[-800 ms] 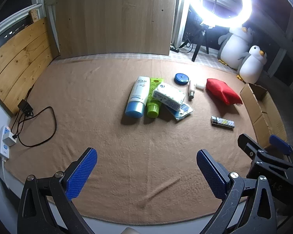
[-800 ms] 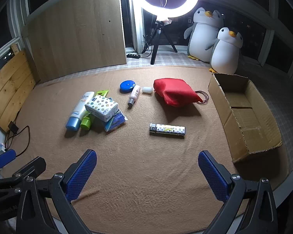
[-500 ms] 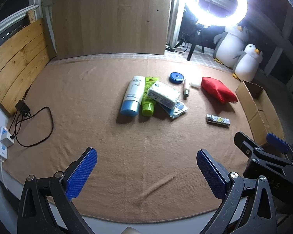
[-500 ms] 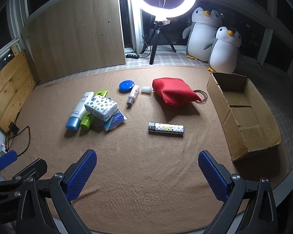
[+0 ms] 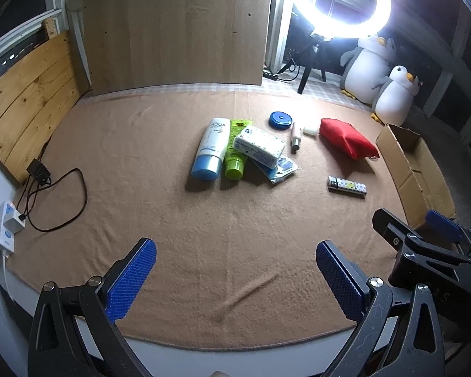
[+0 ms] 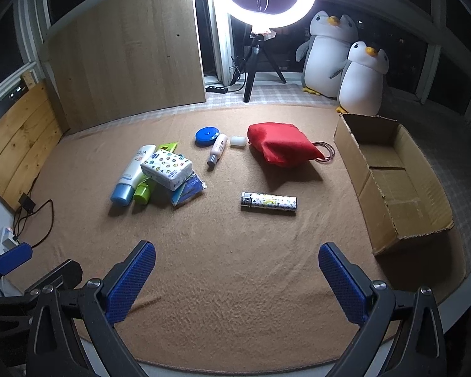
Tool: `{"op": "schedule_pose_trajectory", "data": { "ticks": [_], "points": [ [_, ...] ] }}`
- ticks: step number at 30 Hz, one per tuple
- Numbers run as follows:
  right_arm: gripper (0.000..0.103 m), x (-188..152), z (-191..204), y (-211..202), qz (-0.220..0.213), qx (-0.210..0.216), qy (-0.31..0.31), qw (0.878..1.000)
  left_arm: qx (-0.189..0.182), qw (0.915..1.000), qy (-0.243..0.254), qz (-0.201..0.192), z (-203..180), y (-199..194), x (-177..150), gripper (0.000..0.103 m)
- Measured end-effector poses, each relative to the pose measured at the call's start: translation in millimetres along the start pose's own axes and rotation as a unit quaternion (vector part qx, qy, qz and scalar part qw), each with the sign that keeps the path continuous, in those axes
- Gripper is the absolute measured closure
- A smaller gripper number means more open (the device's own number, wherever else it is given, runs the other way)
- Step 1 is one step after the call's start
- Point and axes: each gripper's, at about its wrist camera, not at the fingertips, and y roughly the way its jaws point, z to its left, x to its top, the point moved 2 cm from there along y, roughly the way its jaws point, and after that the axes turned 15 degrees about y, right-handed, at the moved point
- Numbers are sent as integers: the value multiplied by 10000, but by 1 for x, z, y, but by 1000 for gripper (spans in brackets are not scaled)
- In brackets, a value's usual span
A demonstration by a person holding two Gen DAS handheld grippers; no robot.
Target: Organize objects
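Observation:
Loose items lie mid-carpet: a white and blue tube point(image 5: 211, 149) point(image 6: 131, 172), a green tube point(image 5: 235, 154), a patterned tissue pack point(image 5: 259, 147) point(image 6: 167, 169) over a blue packet point(image 5: 281, 167), a blue round tin point(image 6: 207, 134), a small bottle point(image 6: 217, 149), a white block point(image 6: 238, 141), a red pouch point(image 5: 345, 138) point(image 6: 281, 144) and a patterned cylinder point(image 5: 347, 186) point(image 6: 268, 202). An open cardboard box point(image 6: 392, 176) point(image 5: 414, 169) stands at the right. My left gripper point(image 5: 235, 276) and right gripper point(image 6: 237, 278) are open and empty, near the carpet's front edge.
A power strip and black cable point(image 5: 31, 201) lie at the left carpet edge. Wooden panels point(image 5: 25, 100) line the left and back. A ring light on a tripod point(image 6: 260, 31) and two plush penguins point(image 6: 345, 59) stand behind the carpet.
Both views have shifted slightly; the objects sit a little farther left in the left wrist view. Nothing on the carpet has moved, and both grippers stay open.

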Motion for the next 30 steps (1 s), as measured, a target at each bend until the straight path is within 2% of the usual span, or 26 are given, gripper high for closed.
{"op": "schedule_pose_trajectory", "data": {
  "ticks": [6,12,23,30],
  "points": [
    [1,-1,-2,0,14,-5,4,10000,183,9997,-125,39,8,-2,-3,0],
    [1,0,-6,1,18,18,8,10000,214,9994,-252,93,19,3,-2,0],
    [1,16,-6,3,-143,192,-60,9997,371,9990,-250,24,31,15,14,0],
    [1,24,-17,16,-66,194,-126,9997,410,9984,-345,202,31,32,12,0]
  ]
}}
